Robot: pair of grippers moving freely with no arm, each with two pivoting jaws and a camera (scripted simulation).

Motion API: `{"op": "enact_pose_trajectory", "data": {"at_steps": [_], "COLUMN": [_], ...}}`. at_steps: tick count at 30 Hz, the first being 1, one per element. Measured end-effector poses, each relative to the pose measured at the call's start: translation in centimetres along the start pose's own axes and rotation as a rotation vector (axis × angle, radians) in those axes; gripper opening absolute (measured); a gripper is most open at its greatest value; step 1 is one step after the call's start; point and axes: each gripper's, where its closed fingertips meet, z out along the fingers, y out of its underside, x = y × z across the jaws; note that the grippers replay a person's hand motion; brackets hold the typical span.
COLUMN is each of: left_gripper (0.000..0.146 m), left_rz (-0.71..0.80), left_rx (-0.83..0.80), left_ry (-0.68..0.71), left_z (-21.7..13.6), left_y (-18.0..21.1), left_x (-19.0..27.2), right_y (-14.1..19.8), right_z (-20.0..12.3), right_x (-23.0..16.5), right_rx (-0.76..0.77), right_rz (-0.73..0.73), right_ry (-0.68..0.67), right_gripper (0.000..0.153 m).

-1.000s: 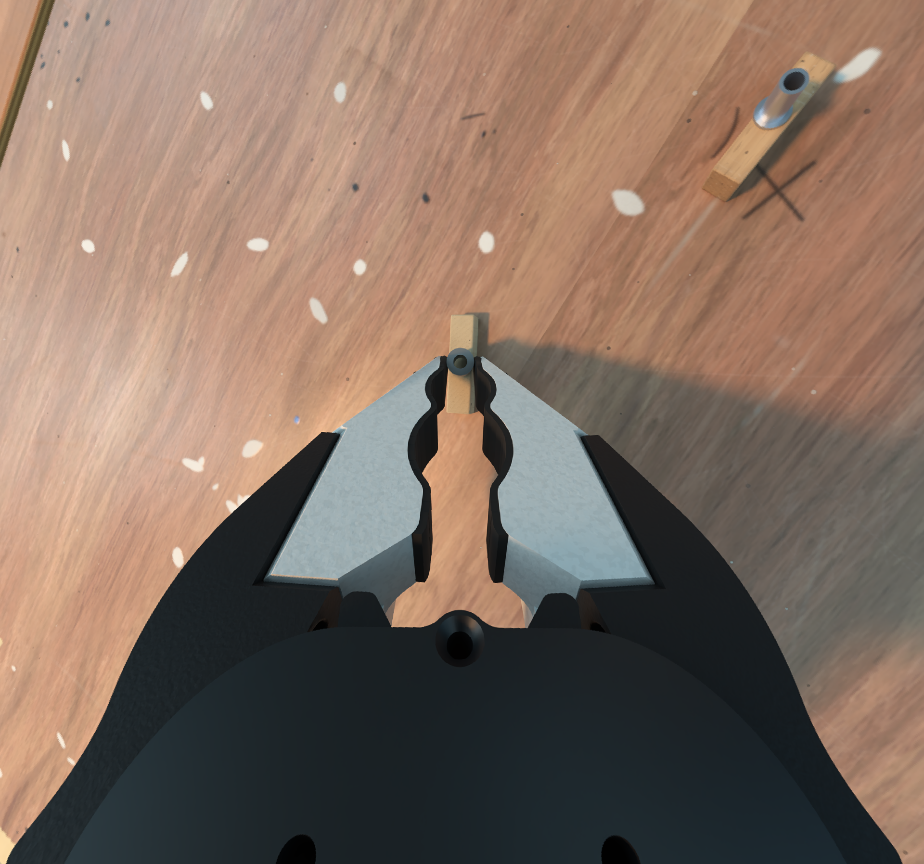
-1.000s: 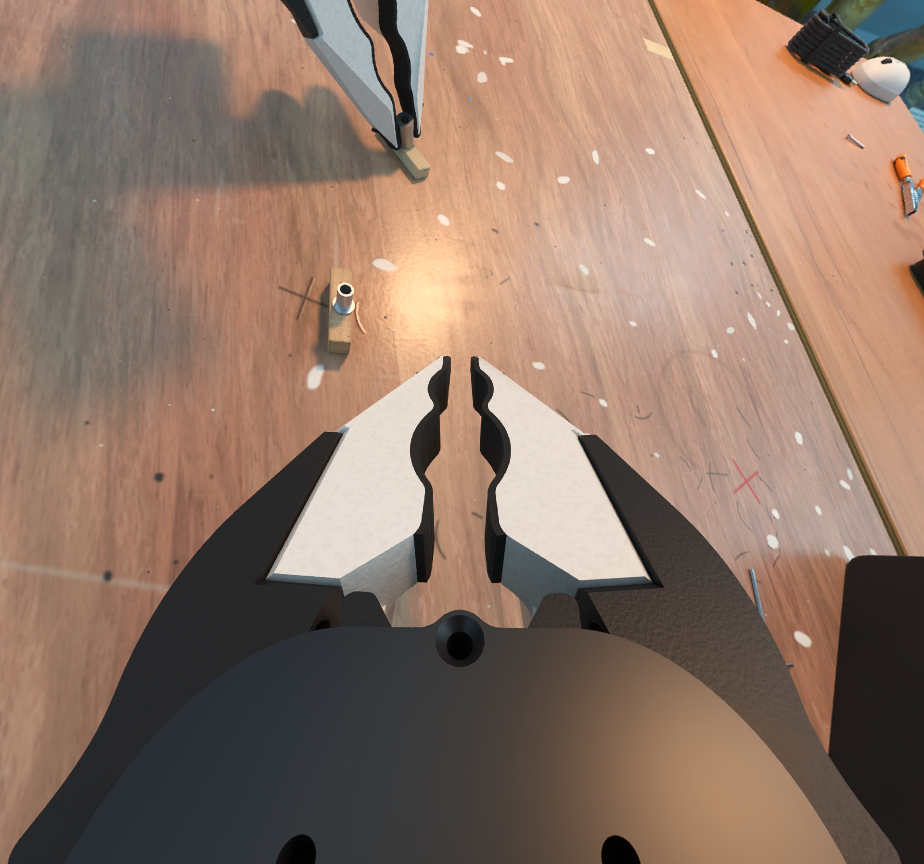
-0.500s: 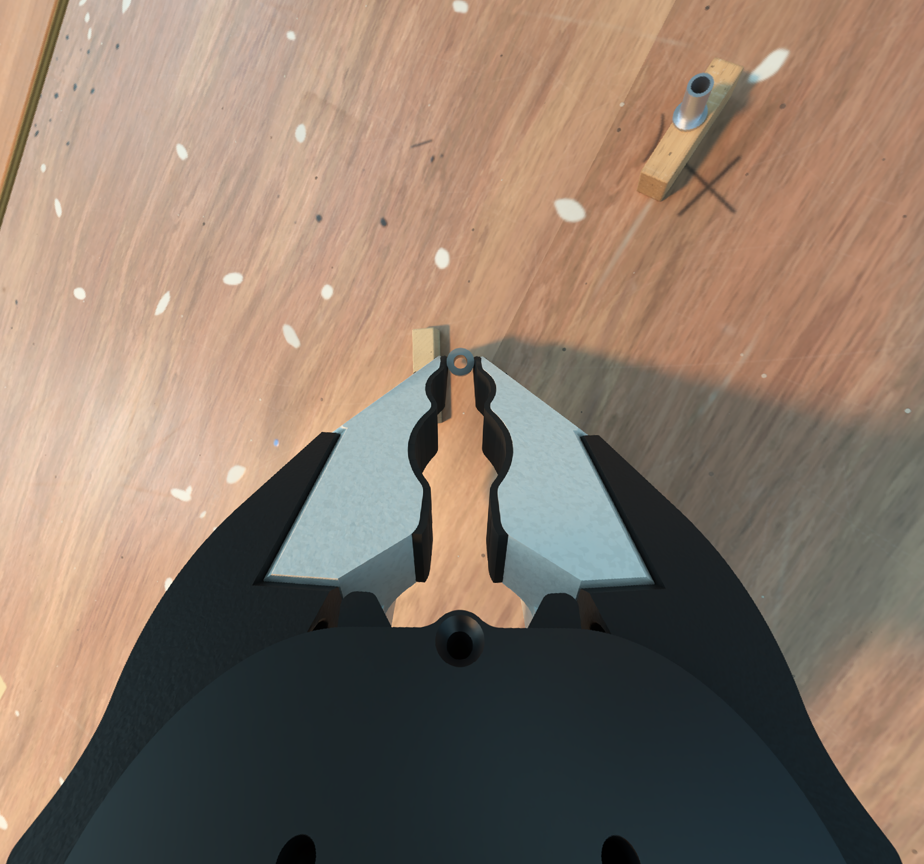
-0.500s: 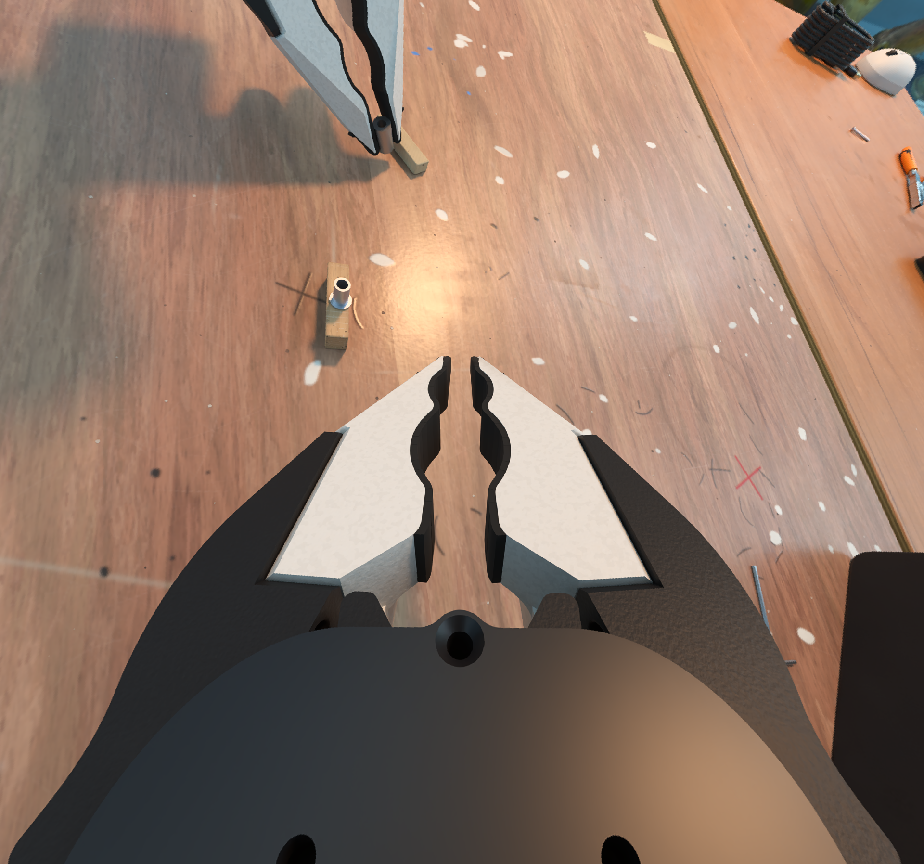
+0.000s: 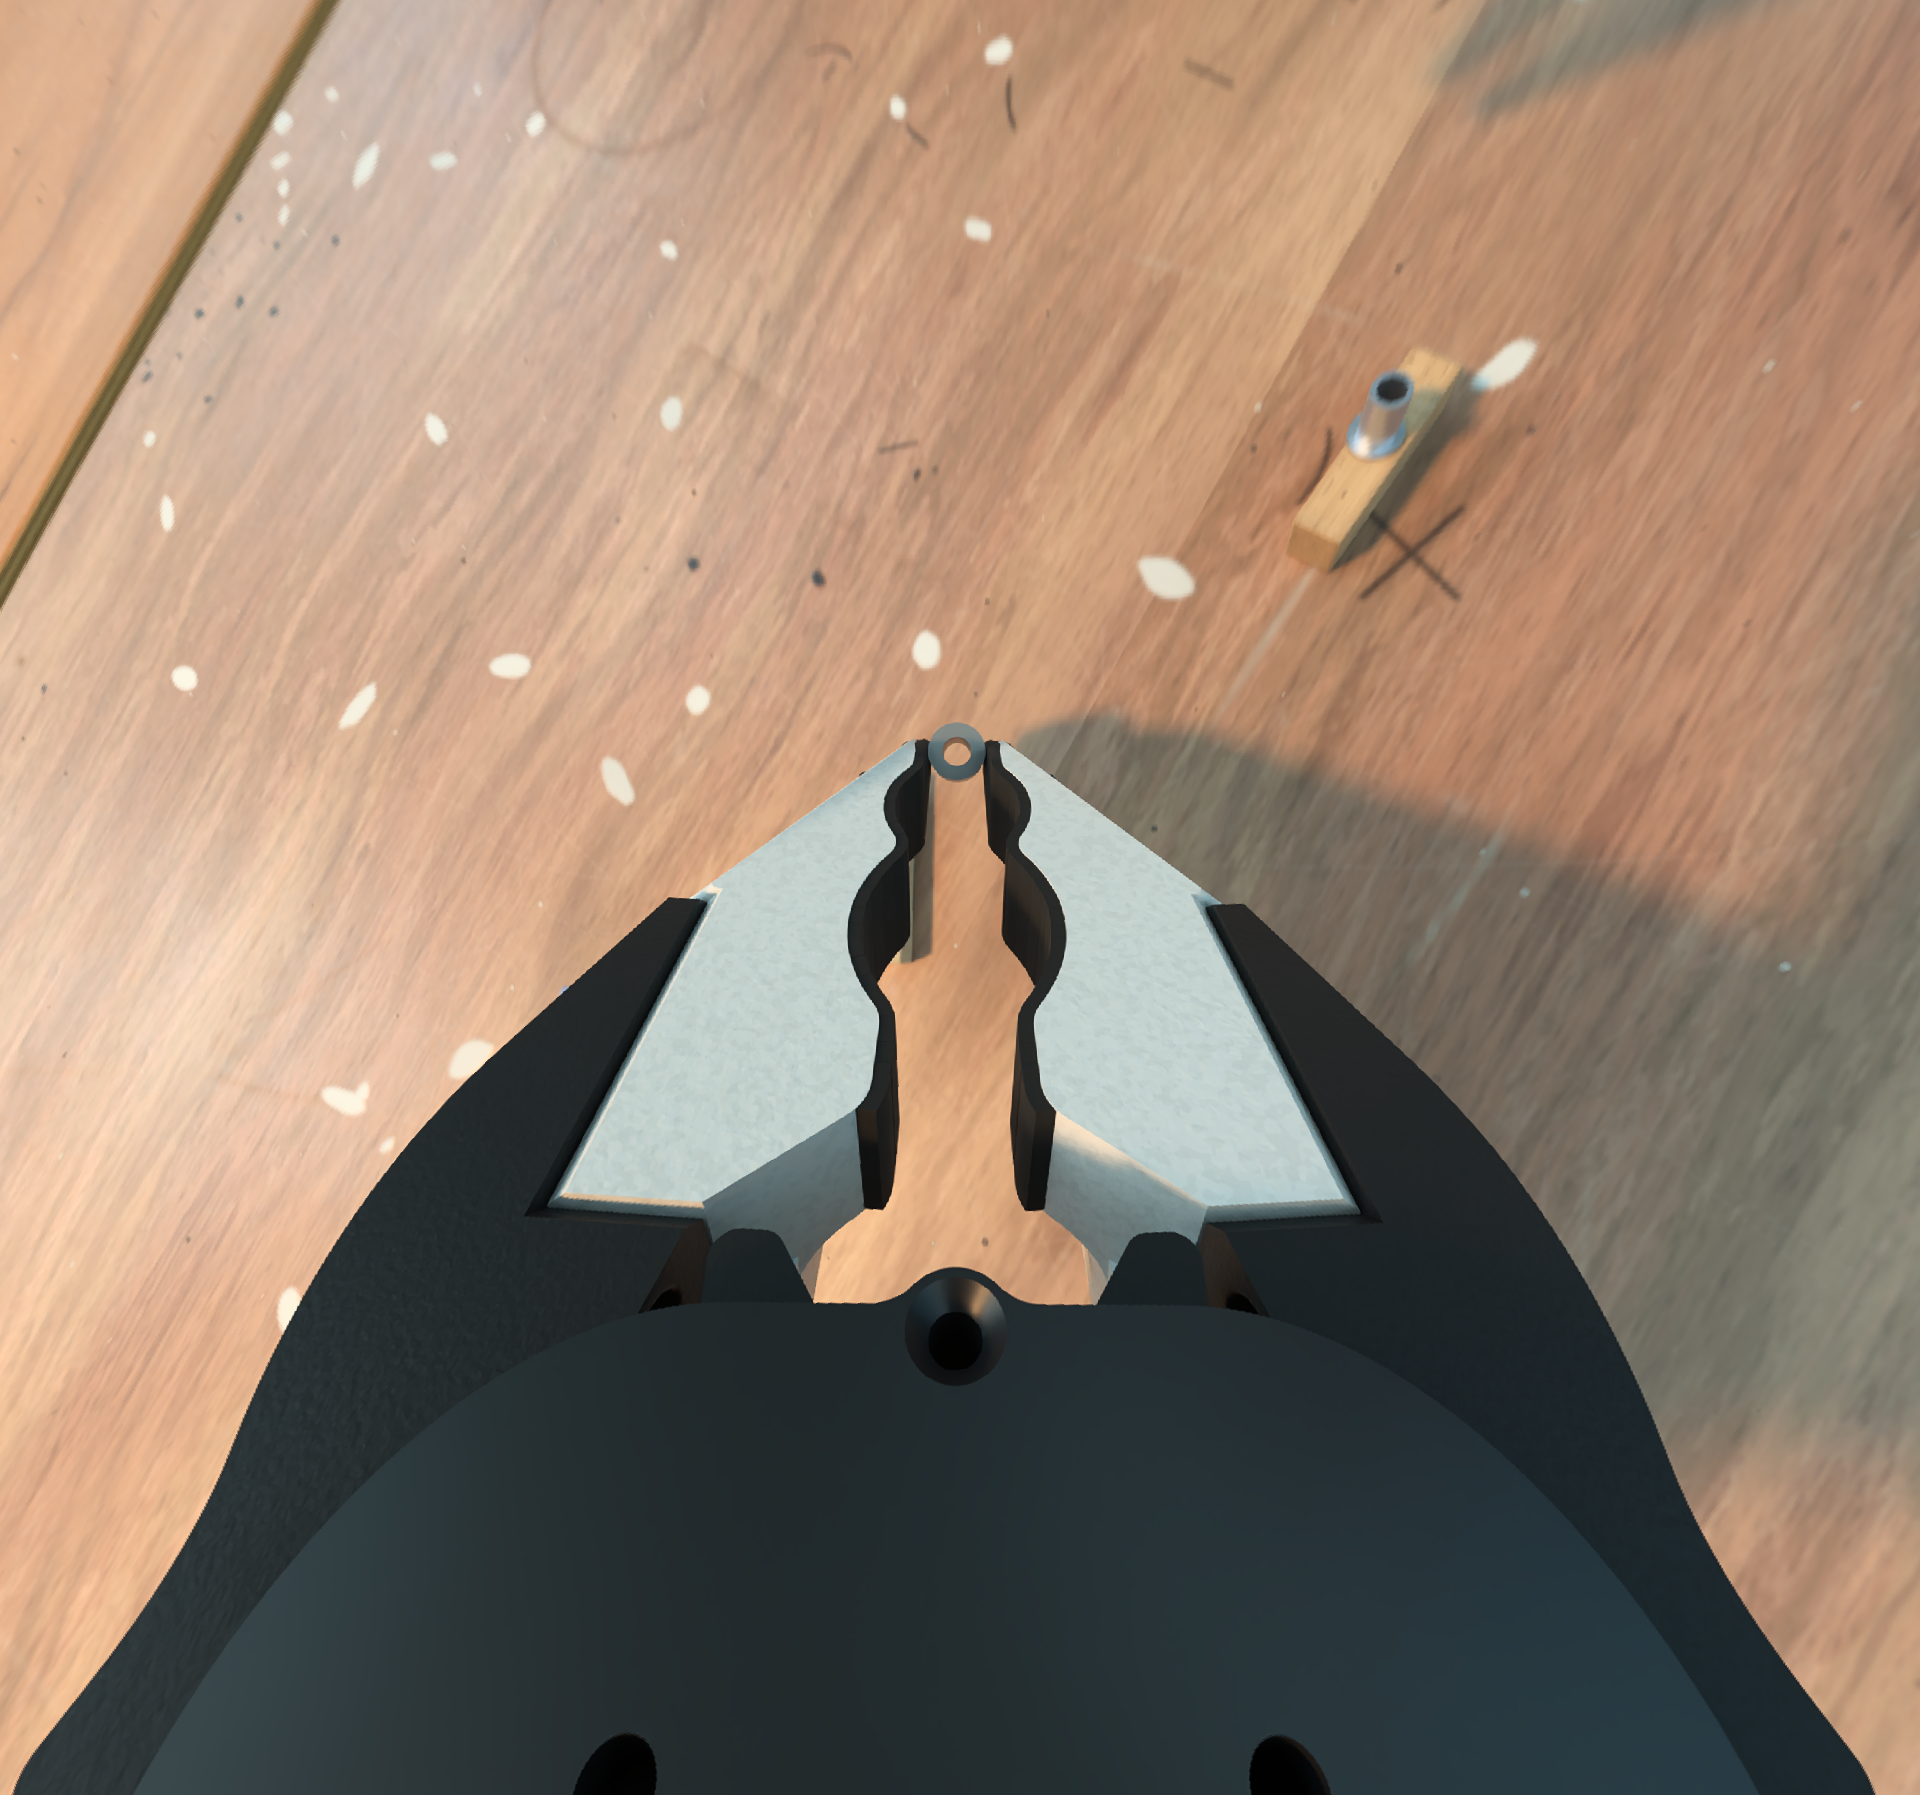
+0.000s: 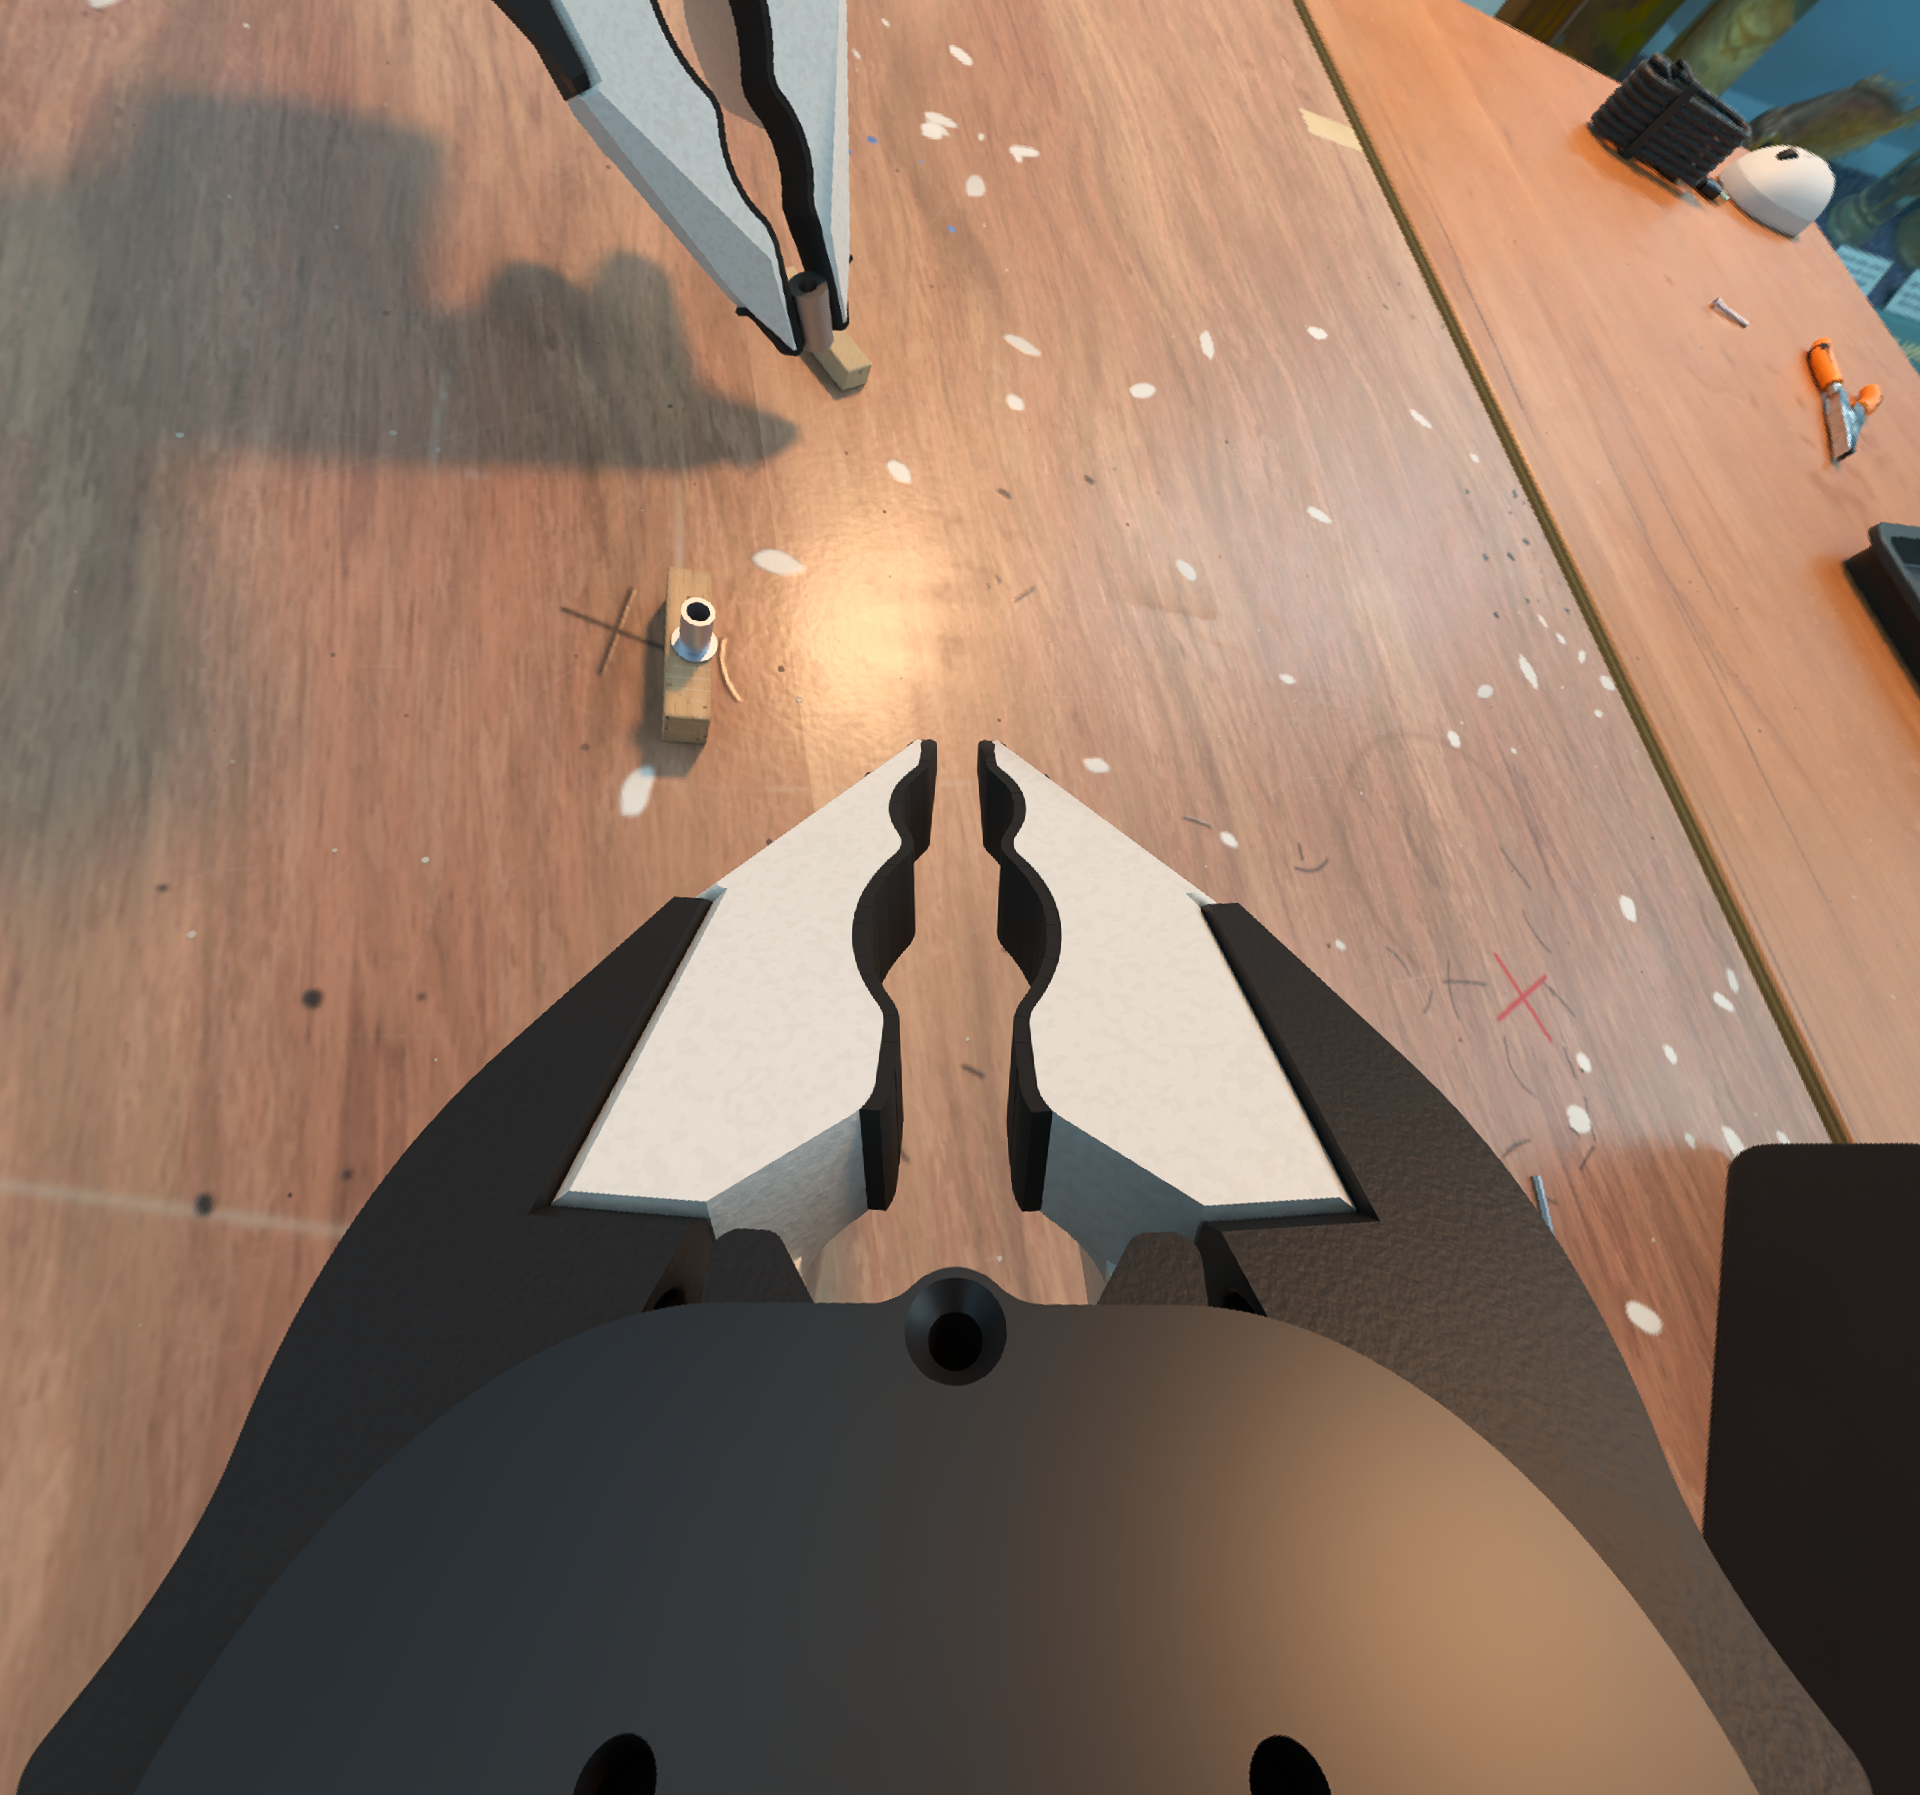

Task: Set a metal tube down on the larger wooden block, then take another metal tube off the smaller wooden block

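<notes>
The left gripper [image 5: 955, 756] is pinching a small grey metal tube [image 5: 955, 754] at its fingertips, just above the smaller wooden block [image 6: 844, 363]. Nearer, a shiny flanged tube [image 6: 695, 629] is standing upright on the larger wooden block [image 6: 686, 696]. The right gripper [image 6: 957, 758] is hovering empty, fingers slightly parted.

Lighting is bright and warm, with one glare spot on the tabletop [image 6: 883, 623] in the right wrist view. Soft-edged gripper shadows fall across the wood, leftward in the right wrist view and rightward in the left wrist view. Both views show wide-angle stretching at the edges; the left wrist view is streaked toward its right edge.
</notes>
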Motion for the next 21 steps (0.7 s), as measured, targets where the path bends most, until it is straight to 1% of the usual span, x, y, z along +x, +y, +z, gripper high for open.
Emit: {"op": "enact_pose_trajectory", "data": {"at_steps": [4,7,13,21], "left_gripper": [0.01,0.01,0.01,0.01], "left_rz": [-0.059,-0.054,-0.067,-0.129], "left_rx": [0.095,0.126,0.198,0.331], "left_ry": [0.055,0.057,0.129,0.293], "left_z": [-0.5,-0.5,-0.2,-0.6], "left_y": [-1.7,-2.6,-4.1,-6.9], "left_x": [0.3,0.4,1.4,2.5], "right_y": [-0.2,-0.4,-0.7,-1.2], "right_z": [0.0,0.1,0.2,0.3], "right_x": [0.0,0.0,0.1,0.4], "right_rx": [0.011,0.018,0.039,0.07], "right_rz": [0.0,-0.002,-0.006,-0.015], "right_ry": [0.005,0.007,0.019,0.043], "right_gripper": [0.008,0.008,0.008,0.008]}}
